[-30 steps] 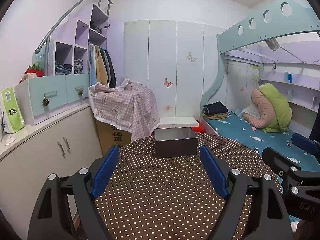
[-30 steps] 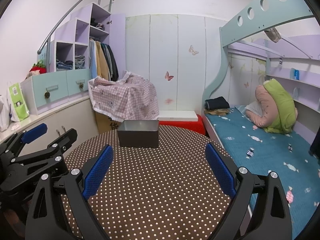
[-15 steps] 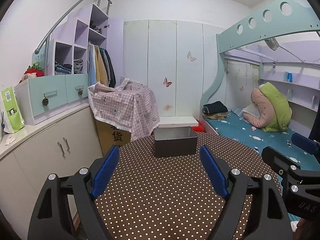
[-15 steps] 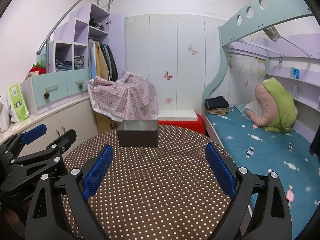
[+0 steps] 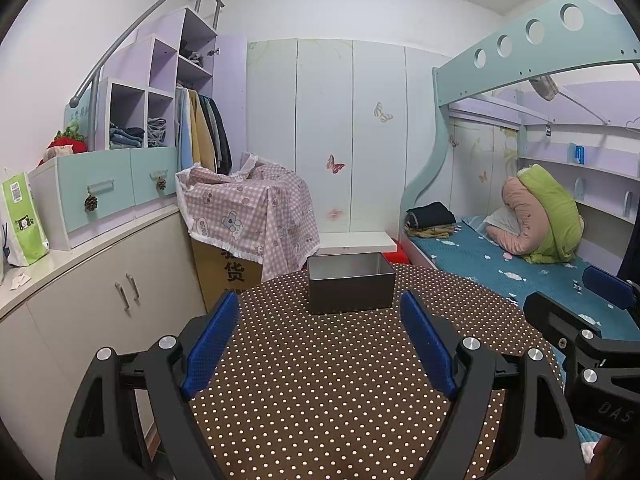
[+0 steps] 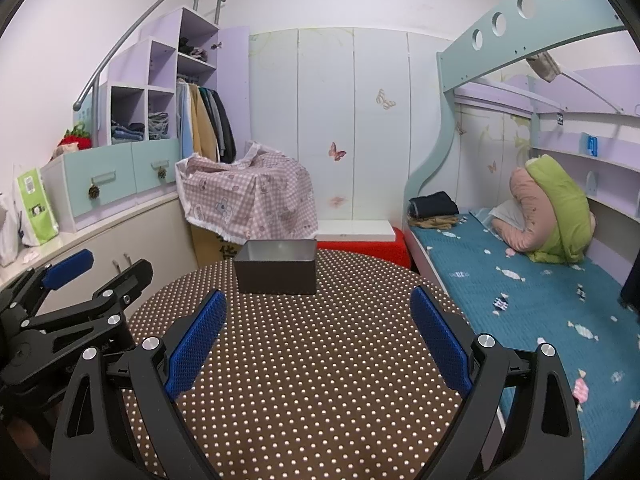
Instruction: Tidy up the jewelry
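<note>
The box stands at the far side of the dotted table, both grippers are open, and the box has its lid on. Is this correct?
Not quite: the box has no lid. The left wrist view shows its open top and inner walls. The rest holds: it stands at the far side of the dotted table, and the left gripper and right gripper are open.

Black angular left gripper [image 5: 320,340] and right gripper [image 6: 318,332] frames, silver screws, blue textured jaws (white lettering, partly legible)

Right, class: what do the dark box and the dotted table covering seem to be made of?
Dark box: probably metal, a matte dark grey tin; thin walls, and a paler inside with a dull sheen. Table covering: likely cloth or vinyl, brown with printed pale dots; it lies flat and smooth, so the look leaves it open.
</note>
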### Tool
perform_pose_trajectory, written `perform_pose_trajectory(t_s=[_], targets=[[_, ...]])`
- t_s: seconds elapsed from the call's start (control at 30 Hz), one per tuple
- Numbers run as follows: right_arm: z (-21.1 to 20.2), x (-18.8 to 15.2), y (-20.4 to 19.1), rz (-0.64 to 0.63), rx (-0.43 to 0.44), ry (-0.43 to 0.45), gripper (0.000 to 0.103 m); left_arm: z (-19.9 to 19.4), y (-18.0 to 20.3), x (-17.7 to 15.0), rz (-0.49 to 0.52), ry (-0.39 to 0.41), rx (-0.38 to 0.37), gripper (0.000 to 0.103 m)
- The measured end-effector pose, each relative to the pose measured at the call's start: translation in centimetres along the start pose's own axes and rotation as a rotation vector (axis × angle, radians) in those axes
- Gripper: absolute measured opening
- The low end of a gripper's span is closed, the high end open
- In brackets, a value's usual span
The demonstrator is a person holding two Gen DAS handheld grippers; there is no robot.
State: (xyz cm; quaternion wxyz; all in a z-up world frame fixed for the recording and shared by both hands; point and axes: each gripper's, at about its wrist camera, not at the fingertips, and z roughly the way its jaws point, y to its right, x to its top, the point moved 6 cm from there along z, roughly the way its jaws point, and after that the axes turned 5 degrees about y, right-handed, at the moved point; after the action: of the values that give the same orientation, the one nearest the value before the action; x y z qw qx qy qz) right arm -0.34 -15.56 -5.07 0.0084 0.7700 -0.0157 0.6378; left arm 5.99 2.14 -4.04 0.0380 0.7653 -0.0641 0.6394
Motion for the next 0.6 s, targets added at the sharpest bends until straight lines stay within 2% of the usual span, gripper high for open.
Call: perform_pose_trajectory(t_s=[0.6], targets=[[0.05, 0.08, -0.17, 0.0, 0.002, 0.001, 0.09, 0.15, -0.04, -0.43, -0.014, -0.013, -0.003, 0.08]])
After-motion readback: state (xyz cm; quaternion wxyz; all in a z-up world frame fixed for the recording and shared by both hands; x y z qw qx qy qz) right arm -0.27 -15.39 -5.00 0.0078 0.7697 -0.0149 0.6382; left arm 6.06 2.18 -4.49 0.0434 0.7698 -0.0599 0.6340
